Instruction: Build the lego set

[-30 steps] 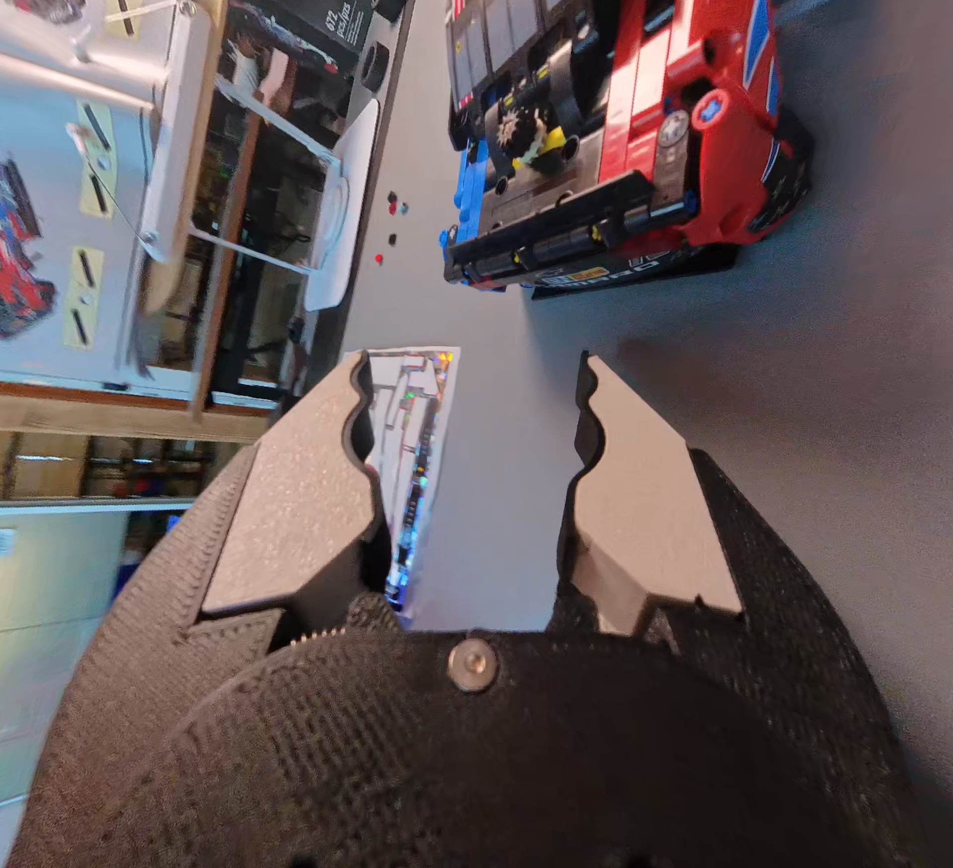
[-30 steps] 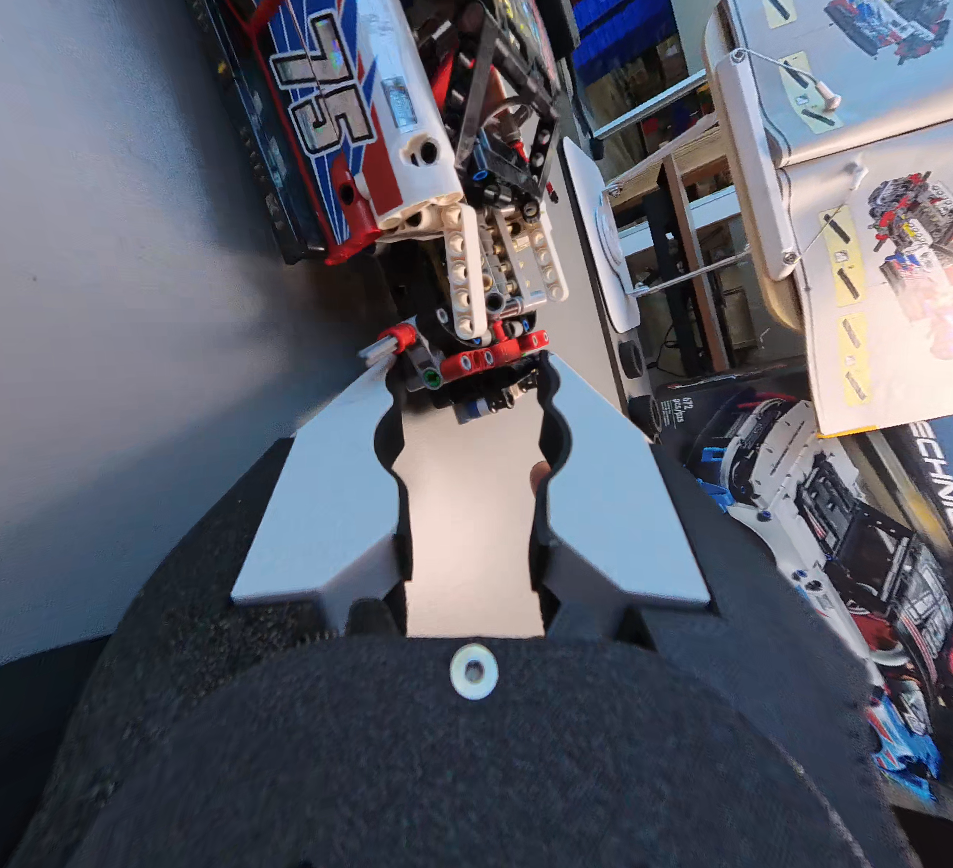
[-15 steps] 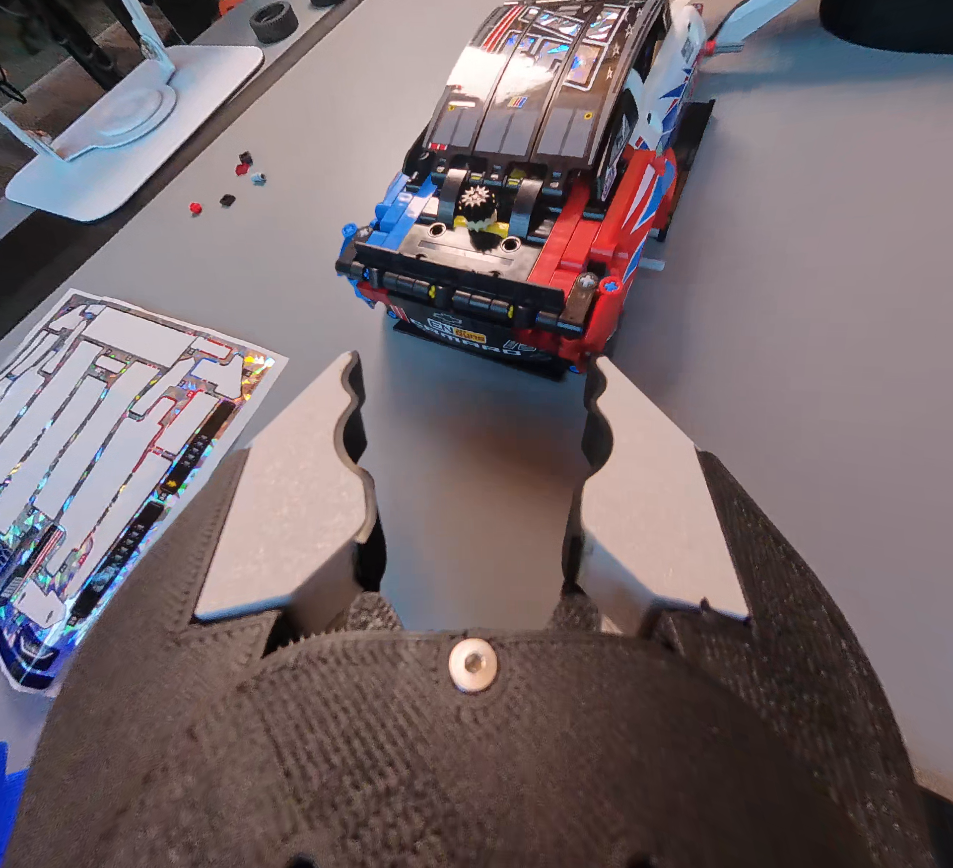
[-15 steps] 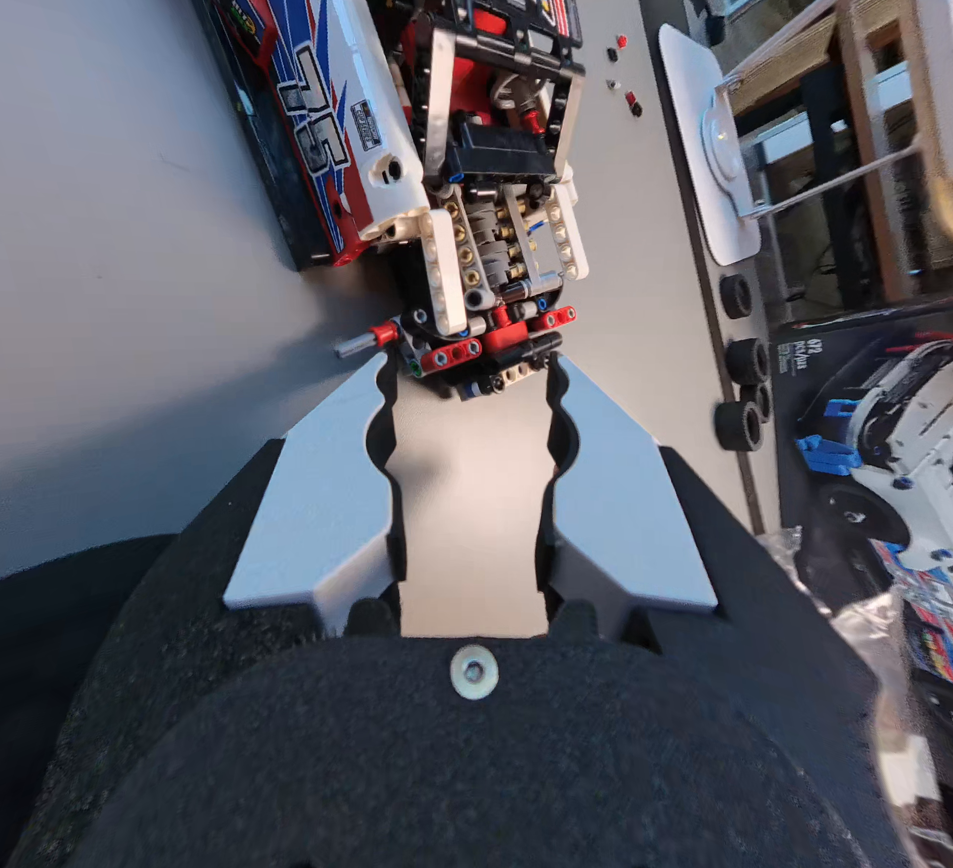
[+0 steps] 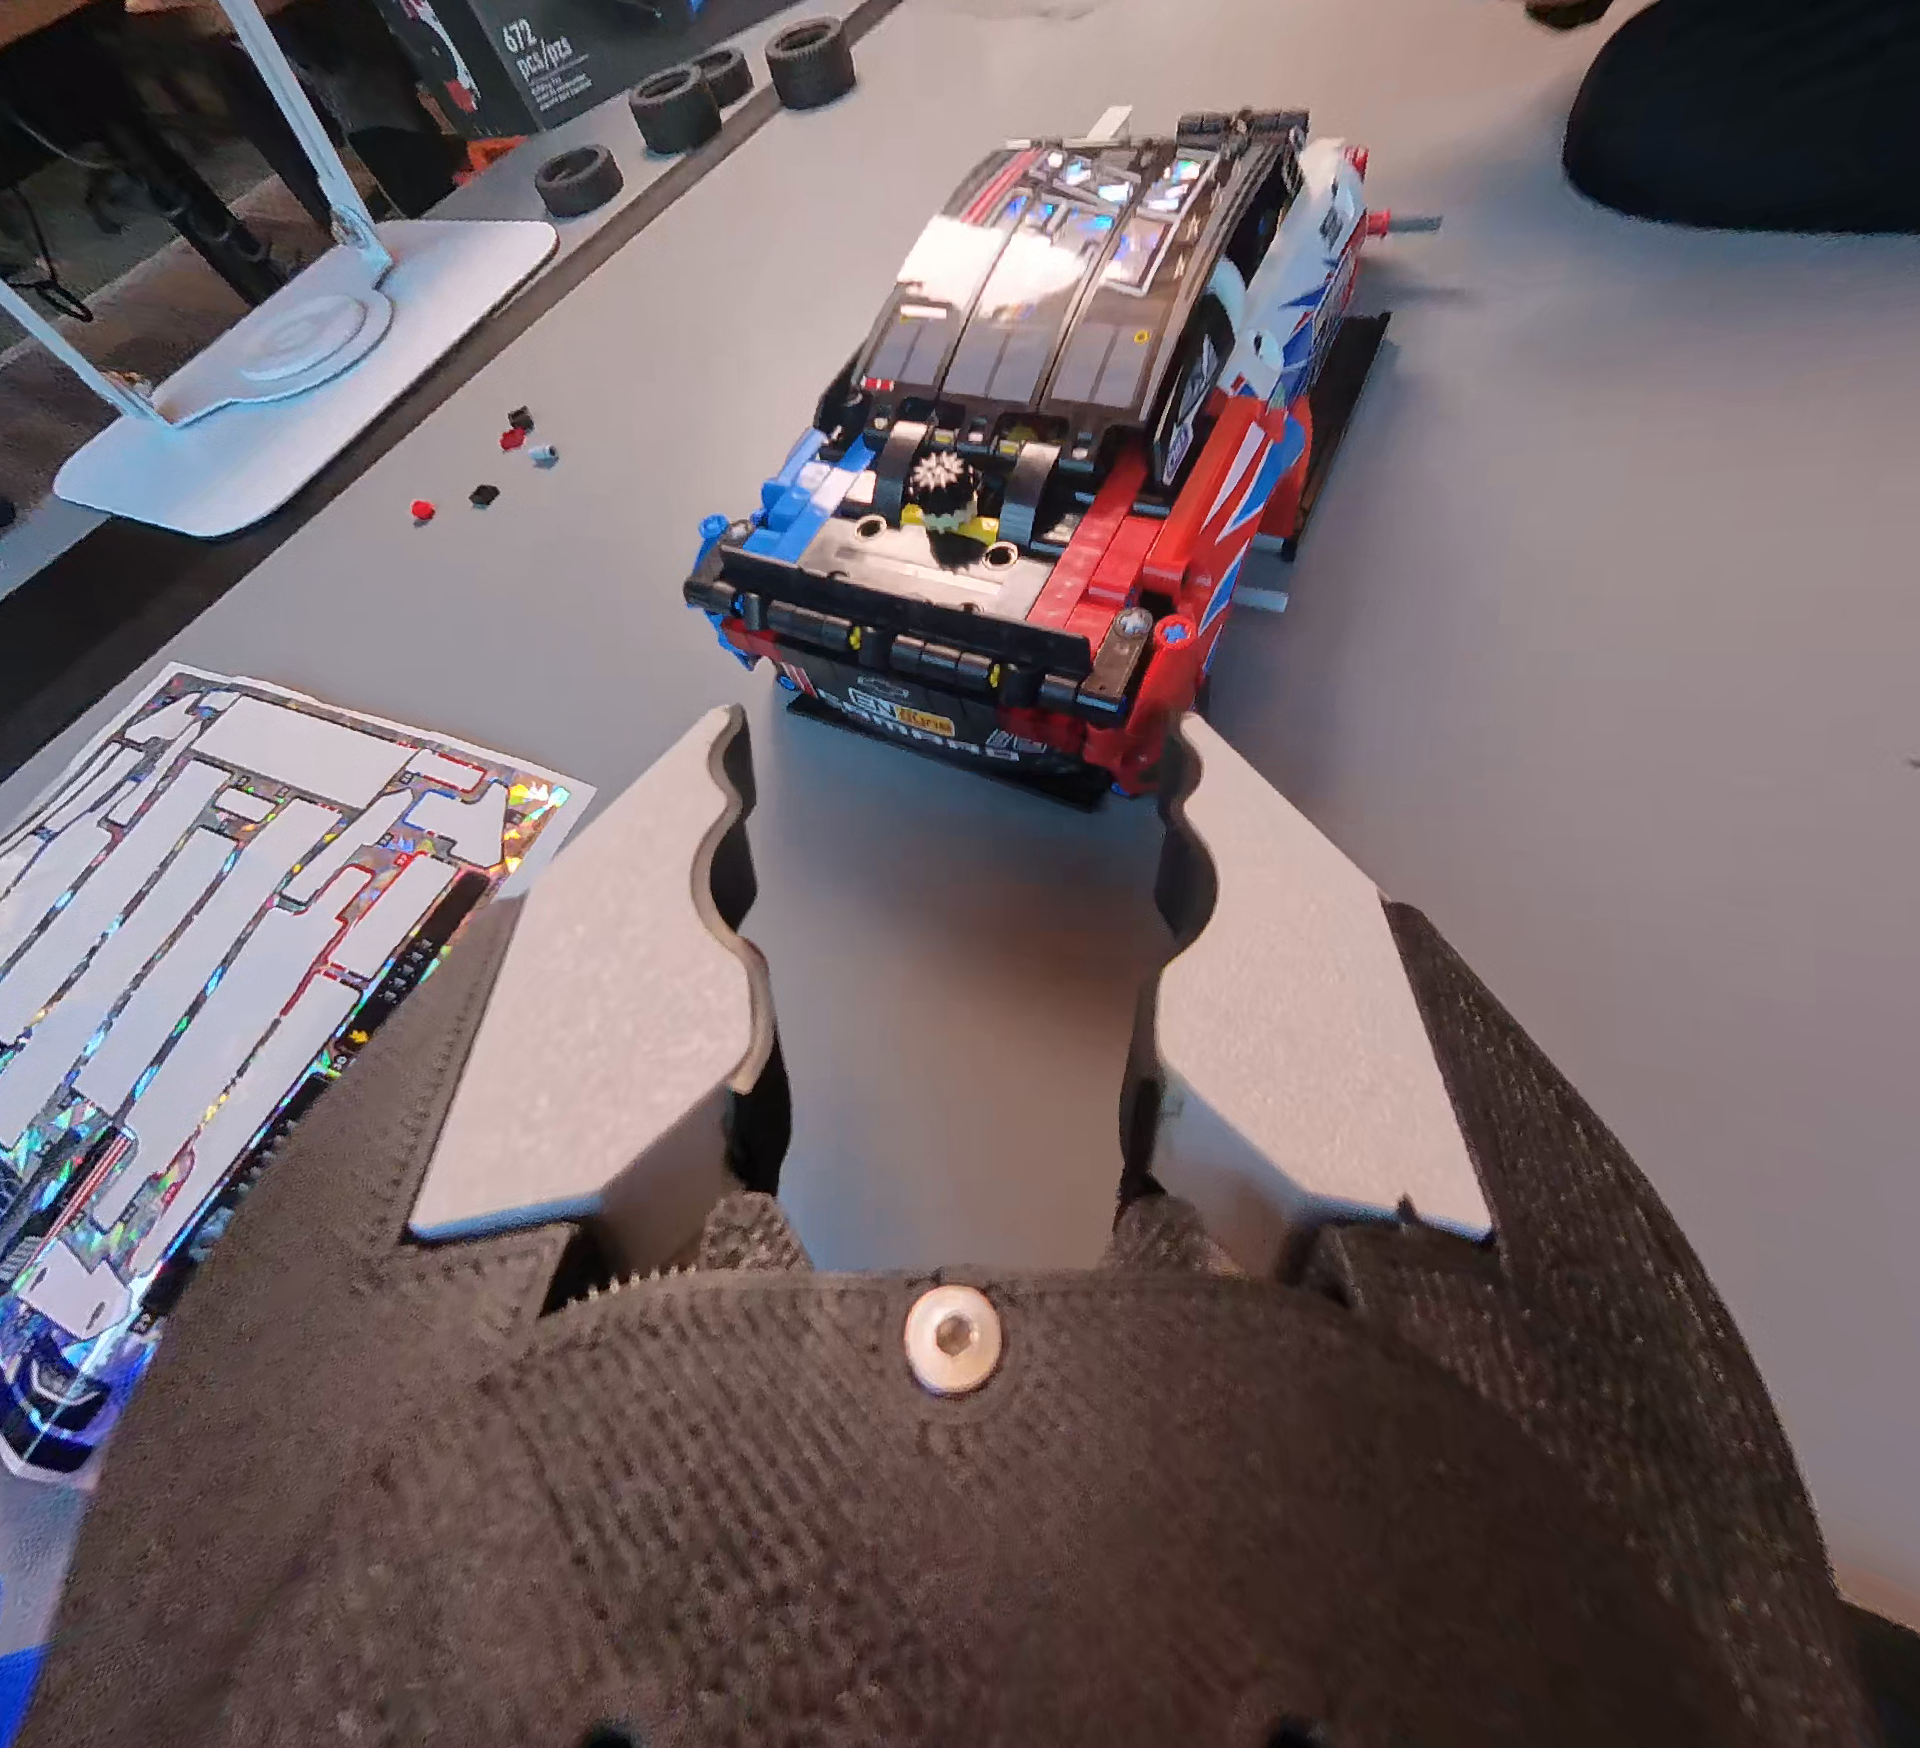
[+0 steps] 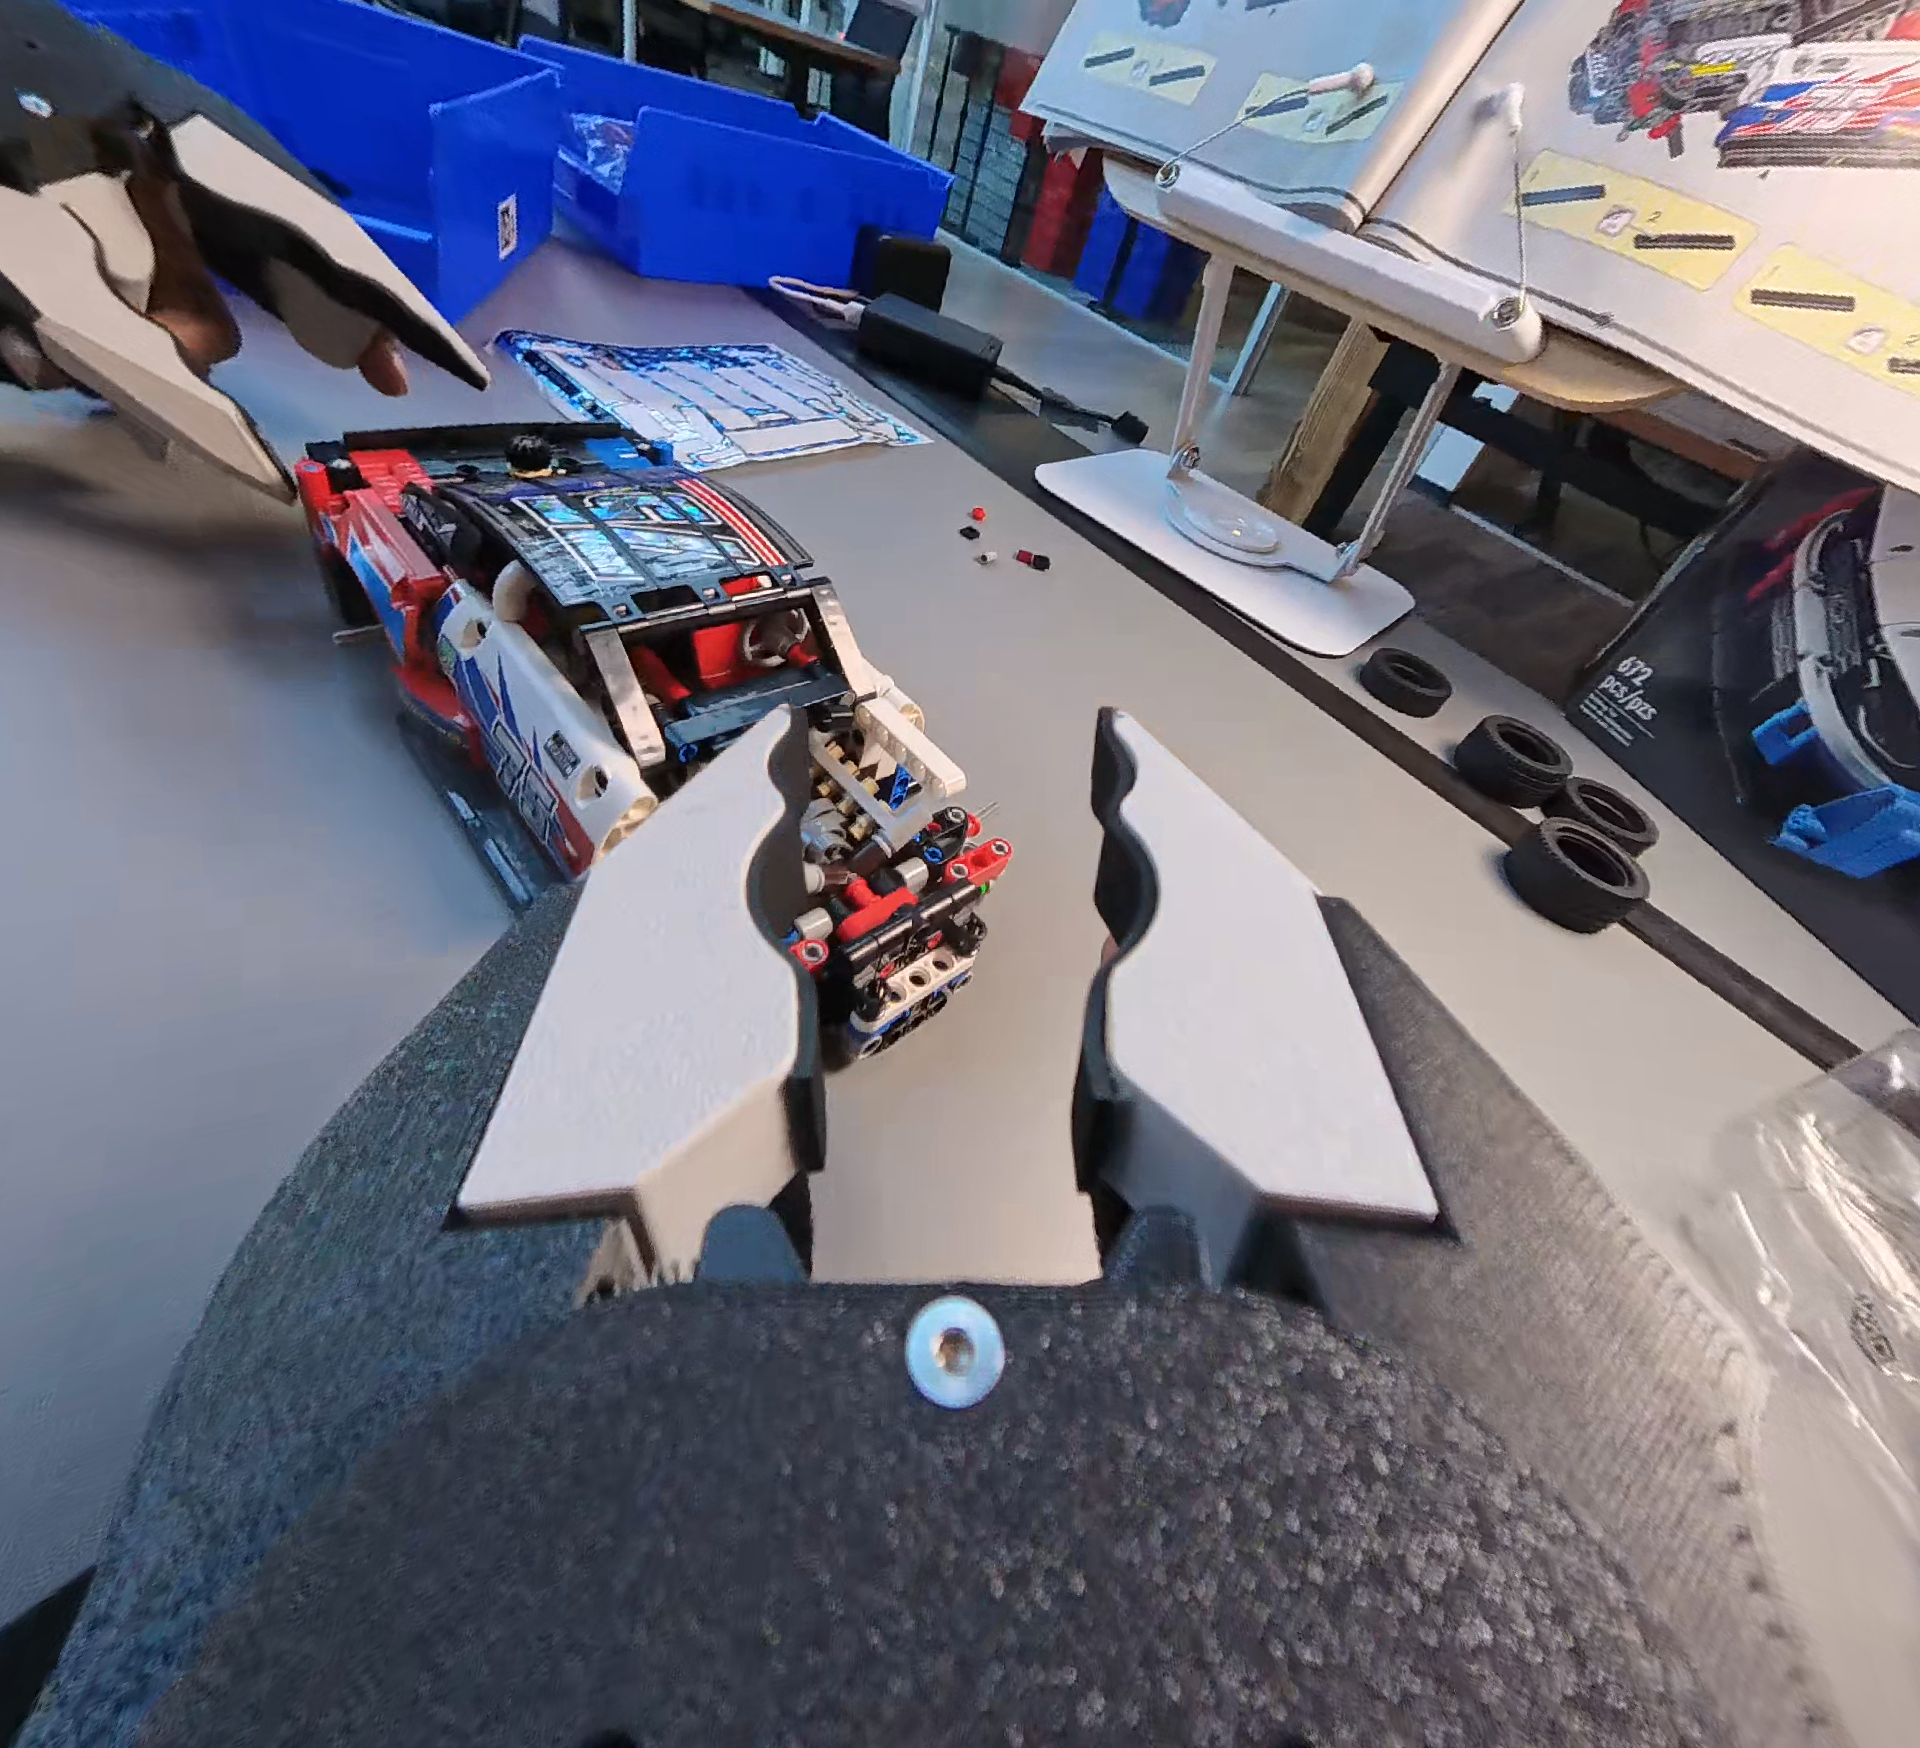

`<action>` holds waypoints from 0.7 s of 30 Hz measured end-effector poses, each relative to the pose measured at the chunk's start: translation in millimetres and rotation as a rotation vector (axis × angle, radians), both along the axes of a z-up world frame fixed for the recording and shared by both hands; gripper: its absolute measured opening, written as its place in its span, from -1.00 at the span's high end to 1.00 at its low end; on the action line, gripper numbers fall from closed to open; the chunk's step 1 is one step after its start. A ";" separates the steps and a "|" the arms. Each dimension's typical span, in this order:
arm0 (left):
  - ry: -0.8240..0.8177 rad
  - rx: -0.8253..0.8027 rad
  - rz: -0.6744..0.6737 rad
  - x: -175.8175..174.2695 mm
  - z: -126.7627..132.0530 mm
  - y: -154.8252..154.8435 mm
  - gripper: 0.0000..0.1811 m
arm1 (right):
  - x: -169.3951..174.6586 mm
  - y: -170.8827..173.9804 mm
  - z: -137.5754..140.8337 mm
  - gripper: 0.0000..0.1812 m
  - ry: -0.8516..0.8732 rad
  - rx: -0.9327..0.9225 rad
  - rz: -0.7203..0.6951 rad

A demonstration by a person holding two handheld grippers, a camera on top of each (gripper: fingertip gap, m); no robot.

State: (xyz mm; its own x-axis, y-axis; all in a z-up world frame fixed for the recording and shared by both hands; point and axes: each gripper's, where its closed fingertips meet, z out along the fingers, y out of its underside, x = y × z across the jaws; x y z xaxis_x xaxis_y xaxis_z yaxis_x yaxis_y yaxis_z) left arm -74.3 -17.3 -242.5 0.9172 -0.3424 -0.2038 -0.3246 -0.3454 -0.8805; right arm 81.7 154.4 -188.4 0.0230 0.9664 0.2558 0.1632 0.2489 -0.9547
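A red, white, blue and black lego race car (image 5: 1049,472) stands wheel-less on the grey table, its rear toward my left gripper (image 5: 961,742). That gripper is open and empty, just behind the car's rear bumper. In the right wrist view the car (image 6: 582,618) shows its bare front frame (image 6: 904,909) toward my right gripper (image 6: 940,742), which is open and empty, with its left finger beside the frame. The left gripper also shows in the right wrist view (image 6: 208,348), above the car's rear. Several black tyres (image 6: 1569,825) and several tiny loose pieces (image 6: 1003,545) lie on the table.
A sticker sheet (image 5: 218,950) lies left of my left gripper. A white stand (image 6: 1236,545) holds the open instruction book (image 6: 1558,88). The set's box (image 6: 1808,690) is at the right, blue bins (image 6: 436,129) at the back, a clear plastic bag (image 6: 1829,1283) at the right edge. About 25 centimeters separates my left fingertips from my right.
Both wrist views have swung from tilted to level. My left gripper has drawn back a little from the car's rear. My right gripper has opened wider and lifted beside the car's front frame.
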 end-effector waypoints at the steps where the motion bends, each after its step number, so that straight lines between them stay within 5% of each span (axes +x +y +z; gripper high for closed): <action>1: -0.025 0.025 0.004 0.2 6.4 0.0 0.15 | -1.1 2.2 1.7 0.43 0.020 -0.018 -0.009; 9: -0.157 0.299 0.117 -20.4 63.3 -0.7 0.16 | 11.1 17.5 11.4 0.48 0.123 -0.073 -0.088; 21: -0.195 0.417 0.224 -48.1 83.0 -10.5 0.23 | 14.0 40.1 19.0 0.50 0.175 -0.101 -0.197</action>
State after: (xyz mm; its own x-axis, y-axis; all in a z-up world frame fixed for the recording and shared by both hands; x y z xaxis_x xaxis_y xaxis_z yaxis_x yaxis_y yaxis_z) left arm -122.4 -27.8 -159.5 0.9934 -0.0591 -0.0985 -0.0983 0.0059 -0.9951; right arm 95.7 194.4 -169.3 0.2485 0.9594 0.1336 0.0290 0.1305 -0.9910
